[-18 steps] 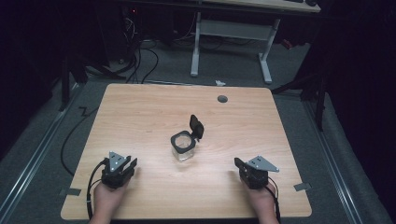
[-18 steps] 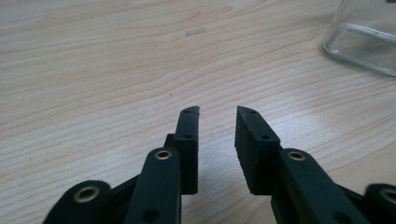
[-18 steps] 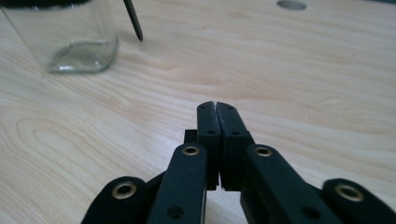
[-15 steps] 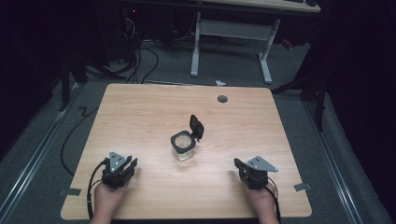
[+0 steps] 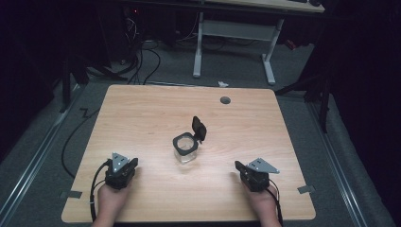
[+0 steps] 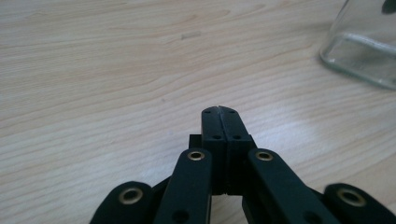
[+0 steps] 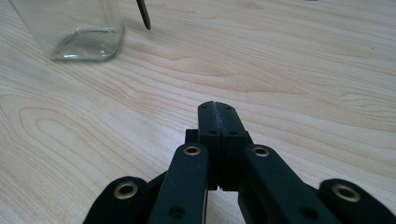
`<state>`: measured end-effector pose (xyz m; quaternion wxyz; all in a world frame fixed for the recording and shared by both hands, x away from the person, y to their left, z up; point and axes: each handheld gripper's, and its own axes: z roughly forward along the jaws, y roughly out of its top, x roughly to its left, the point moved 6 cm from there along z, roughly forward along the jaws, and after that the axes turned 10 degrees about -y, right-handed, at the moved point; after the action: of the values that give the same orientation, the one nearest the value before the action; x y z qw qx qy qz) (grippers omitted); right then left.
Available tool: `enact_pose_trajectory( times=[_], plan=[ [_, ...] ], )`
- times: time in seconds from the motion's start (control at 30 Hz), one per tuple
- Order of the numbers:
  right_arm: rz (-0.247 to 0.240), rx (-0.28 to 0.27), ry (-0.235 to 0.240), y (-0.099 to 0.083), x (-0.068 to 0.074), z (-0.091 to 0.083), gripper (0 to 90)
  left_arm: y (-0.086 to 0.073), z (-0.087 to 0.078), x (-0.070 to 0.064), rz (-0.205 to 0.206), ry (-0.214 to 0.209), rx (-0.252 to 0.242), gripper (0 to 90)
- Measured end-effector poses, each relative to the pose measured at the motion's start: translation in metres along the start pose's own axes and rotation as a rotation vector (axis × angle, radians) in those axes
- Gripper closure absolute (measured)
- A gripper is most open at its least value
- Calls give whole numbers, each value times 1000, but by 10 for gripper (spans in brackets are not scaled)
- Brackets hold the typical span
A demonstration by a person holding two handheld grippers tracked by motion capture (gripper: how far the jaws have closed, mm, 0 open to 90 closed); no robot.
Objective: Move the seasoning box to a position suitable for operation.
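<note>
- Left claw [image 5: 127, 165] sits on the near left of the bench [image 5: 142, 113], its jaws pressed together on nothing; right claw [image 5: 241, 168] on the near right is closed and empty too.
- Between them, mid-bench and apart from both, stands a clear glass jar [image 5: 186, 147] with a black rim and its black flip lid [image 5: 199, 128] raised.
- The left claw's view catches just the jar's glass base [image 6: 362, 51].
- Farther back, a small round hole [image 5: 225, 100] marks the bench; cables [image 5: 142, 56] lie on the floor beyond.

Dim room; grey carpet floor [image 5: 236, 71]; white-legged desk [image 5: 234, 28] behind; cables [image 5: 142, 56] on floor.
</note>
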<state>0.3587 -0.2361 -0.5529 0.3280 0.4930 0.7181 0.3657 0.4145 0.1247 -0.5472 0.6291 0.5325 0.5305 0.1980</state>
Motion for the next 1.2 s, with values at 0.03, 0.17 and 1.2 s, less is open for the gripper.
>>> enact_pose_trajectory(
  times=[0.03,0.17,1.2],
  plan=[
    [1,-5,2,1,0,-1,900,1,2,-3,4,-7,-1,900],
    [-4,-11,7,1,1,-2,900,-1,15,-15,11,-35,0,900],
    [-24,-25,47,1,4,-3,900,-12,106,-69,9,-153,76,900]
  ],
)
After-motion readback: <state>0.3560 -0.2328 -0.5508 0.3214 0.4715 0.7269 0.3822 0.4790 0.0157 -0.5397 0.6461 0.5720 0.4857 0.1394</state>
